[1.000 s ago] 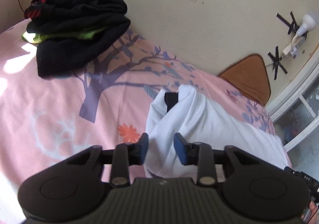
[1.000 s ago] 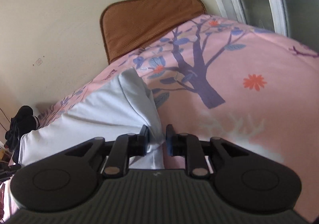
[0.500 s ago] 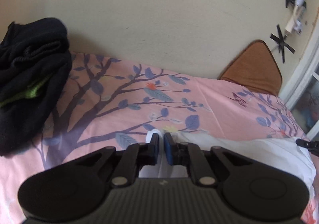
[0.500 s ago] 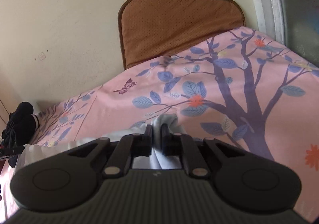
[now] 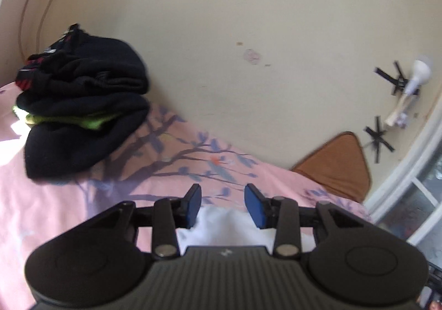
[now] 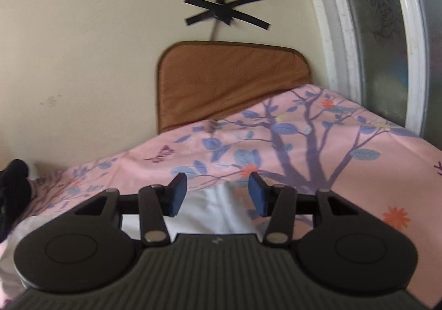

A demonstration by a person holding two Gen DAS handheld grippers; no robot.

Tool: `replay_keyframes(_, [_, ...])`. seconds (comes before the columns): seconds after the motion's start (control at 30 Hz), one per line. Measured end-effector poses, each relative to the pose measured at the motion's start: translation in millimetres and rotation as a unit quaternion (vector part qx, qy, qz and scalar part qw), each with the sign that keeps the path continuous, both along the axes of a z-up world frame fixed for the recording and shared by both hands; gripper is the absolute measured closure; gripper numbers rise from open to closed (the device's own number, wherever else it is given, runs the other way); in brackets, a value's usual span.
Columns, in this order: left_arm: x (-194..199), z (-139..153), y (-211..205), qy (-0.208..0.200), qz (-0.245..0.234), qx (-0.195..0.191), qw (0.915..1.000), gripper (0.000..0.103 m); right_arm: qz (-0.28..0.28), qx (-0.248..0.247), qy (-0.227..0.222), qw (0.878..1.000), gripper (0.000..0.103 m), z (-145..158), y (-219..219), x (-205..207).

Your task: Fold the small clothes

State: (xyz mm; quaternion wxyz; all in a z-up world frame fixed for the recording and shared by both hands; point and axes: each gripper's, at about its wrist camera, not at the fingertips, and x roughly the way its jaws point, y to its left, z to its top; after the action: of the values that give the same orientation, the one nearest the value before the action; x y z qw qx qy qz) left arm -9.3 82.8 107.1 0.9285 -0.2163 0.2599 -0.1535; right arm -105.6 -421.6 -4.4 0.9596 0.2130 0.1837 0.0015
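Two tools hang over the pink tree-printed bed sheet, both with jaws apart and pressing on nothing. The left tool has just been opening, as has the right tool, which stands wider. A white cloth garment lies on the sheet below and between the blue pads of each tool, touching neither. A pile of folded black clothes sits at the wall, well apart. A brown cushion leans against the wall.

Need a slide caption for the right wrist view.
Right tool open above white garment on pink floral bedsheet.
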Motion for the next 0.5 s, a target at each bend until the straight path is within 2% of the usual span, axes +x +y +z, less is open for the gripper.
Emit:
replay_keyframes(0.1, [-10.9,-5.8,-48.5,-0.003,-0.092,0.023,0.9954,0.068,0.108,-0.002,-0.005,0.994,0.053,6.5,49.7,-8.3])
replay_keyframes(0.17, [-19.5,-19.0,-77.7,0.002,-0.134,0.062,0.9890,0.068,0.180,-0.015,0.014,0.983,0.061,-0.5,89.9,-8.5])
replay_keyframes(0.2, [-22.8,-27.6,-87.4,0.006,-0.144,0.087,0.9858,0.068,0.205,-0.026,0.023,0.978,0.073,-6.4,104.8,-9.7])
replay_keyframes(0.23, [-23.2,-37.8,-92.7,0.017,-0.145,0.111,0.9831,0.068,0.216,-0.049,0.032,0.975,0.075,-13.3,116.6,-11.3])
replay_keyframes(0.27, [-22.0,-49.6,-92.7,0.041,-0.136,0.132,0.9810,0.068,0.209,-0.068,0.041,0.975,0.075,-19.9,119.5,-12.9])
replay_keyframes(0.3, [-22.0,-59.7,-87.3,0.058,-0.128,0.140,0.9802,0.074,0.191,-0.075,0.056,0.977,0.075,-27.7,113.8,-13.9])
replay_keyframes(0.33, [-27.1,-63.5,-77.2,0.045,-0.120,0.134,0.9827,0.086,0.173,-0.065,0.060,0.981,0.082,-34.4,100.2,-17.9])
replay_keyframes(0.37, [-28.9,-64.4,-67.9,0.050,-0.123,0.121,0.9838,0.089,0.157,-0.050,0.060,0.985,0.089,-38.9,83.6,-24.7])
replay_keyframes(0.4, [-29.8,-63.1,-58.5,0.060,-0.121,0.103,0.9855,0.089,0.135,-0.038,0.068,0.988,0.095,-42.8,66.6,-32.6])
replay_keyframes(0.47, [-30.4,-58.8,-46.3,0.077,-0.114,0.075,0.9876,0.088,0.095,-0.016,0.075,0.993,0.097,-50.0,34.6,-55.5])
replay_keyframes(0.5, [-31.7,-53.5,-43.4,0.076,-0.106,0.067,0.9892,0.086,0.093,0.004,0.077,0.993,0.097,-51.4,22.0,-64.5])
